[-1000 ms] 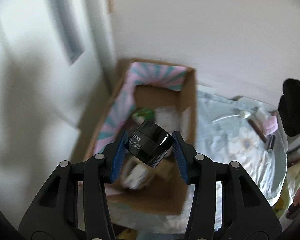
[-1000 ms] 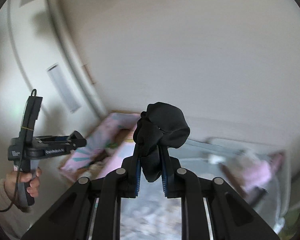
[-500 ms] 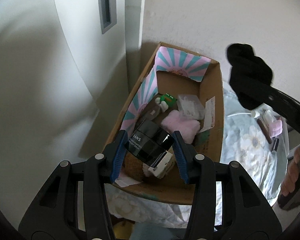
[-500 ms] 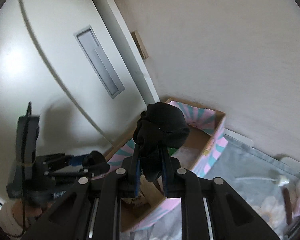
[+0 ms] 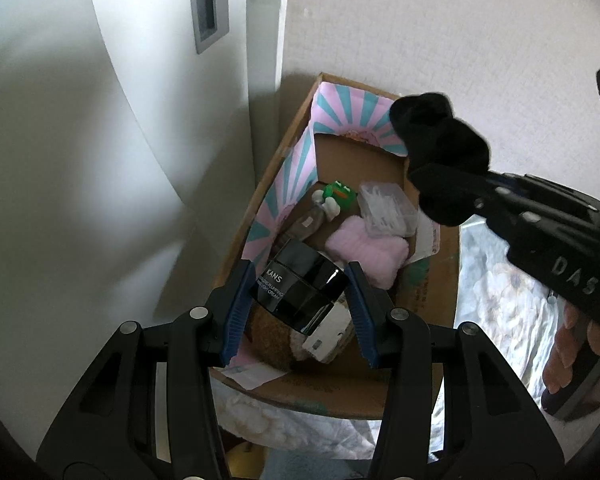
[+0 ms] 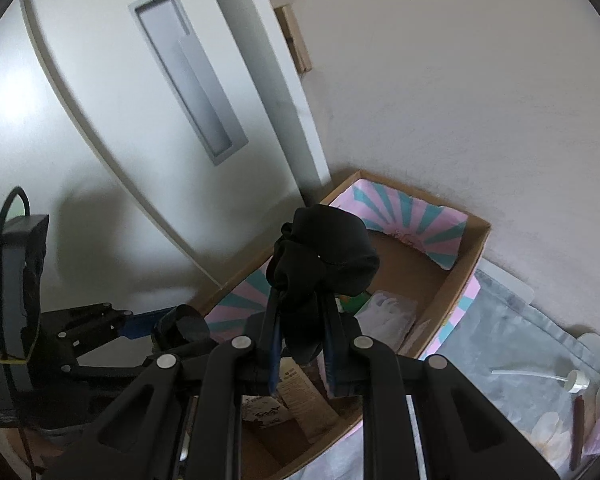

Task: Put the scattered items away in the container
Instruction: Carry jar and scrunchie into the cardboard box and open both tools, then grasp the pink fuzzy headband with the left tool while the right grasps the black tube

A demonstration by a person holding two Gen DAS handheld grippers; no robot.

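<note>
Cardboard box (image 5: pixel 428 276) below; left gripper (image 5: pixel 298 300) clamps black jar (image 5: pixel 298 290), right gripper (image 6: pixel 300 340) pinches black cloth (image 6: pixel 324 256).

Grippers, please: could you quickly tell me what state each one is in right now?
Left gripper: closed on the black jar.
Right gripper: closed on the black cloth.

Likely a bedroom, floral bedding (image 5: pixel 512 304), sliding door (image 6: pixel 132 128), plain wall (image 6: pixel 440 100)

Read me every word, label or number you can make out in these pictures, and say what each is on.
"KANS": black jar held in the left gripper.
Smaller lines under it: apparently ending "CREAM", otherwise too small to read.
"DAS": body of the right gripper; the rest is cut off.
Print on the packets inside the cardboard box: too blurred.
</note>
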